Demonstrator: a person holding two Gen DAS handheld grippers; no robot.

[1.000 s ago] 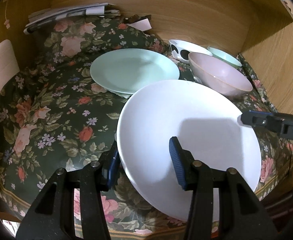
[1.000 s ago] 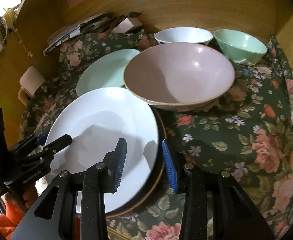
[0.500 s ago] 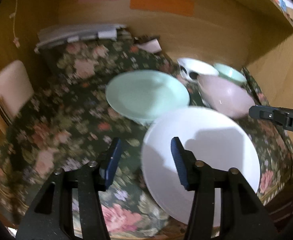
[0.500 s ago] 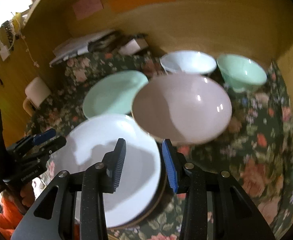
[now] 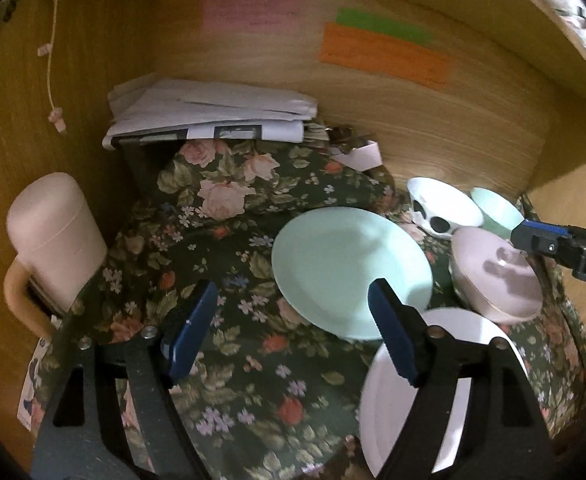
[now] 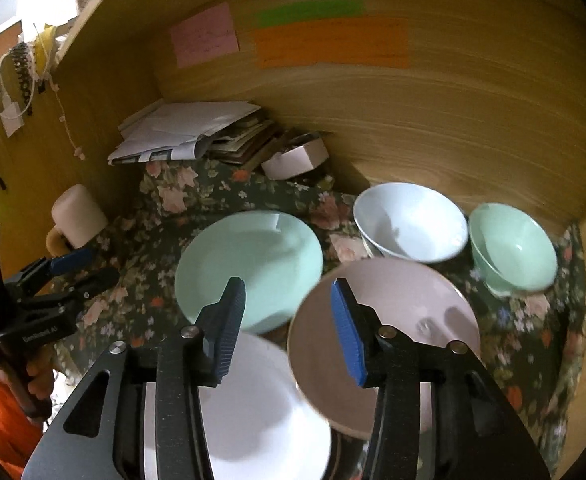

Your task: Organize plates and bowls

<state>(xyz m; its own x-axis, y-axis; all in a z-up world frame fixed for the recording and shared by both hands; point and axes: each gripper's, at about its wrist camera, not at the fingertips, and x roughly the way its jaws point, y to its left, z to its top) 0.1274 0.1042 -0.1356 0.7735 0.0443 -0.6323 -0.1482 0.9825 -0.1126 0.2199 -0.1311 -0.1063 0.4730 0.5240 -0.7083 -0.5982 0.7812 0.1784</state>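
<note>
Above the plates, both tools (image 5: 293, 328) (image 6: 289, 332) opening, empty

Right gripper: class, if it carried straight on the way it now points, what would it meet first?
Probably the near rim of the pink bowl, or the mint plate beside it. The right gripper, opening and empty, points at the gap between them; depth is unclear.

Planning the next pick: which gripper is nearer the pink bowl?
Right. The right gripper hovers at the pink bowl rim; the left gripper is beyond the mint plate.
</note>
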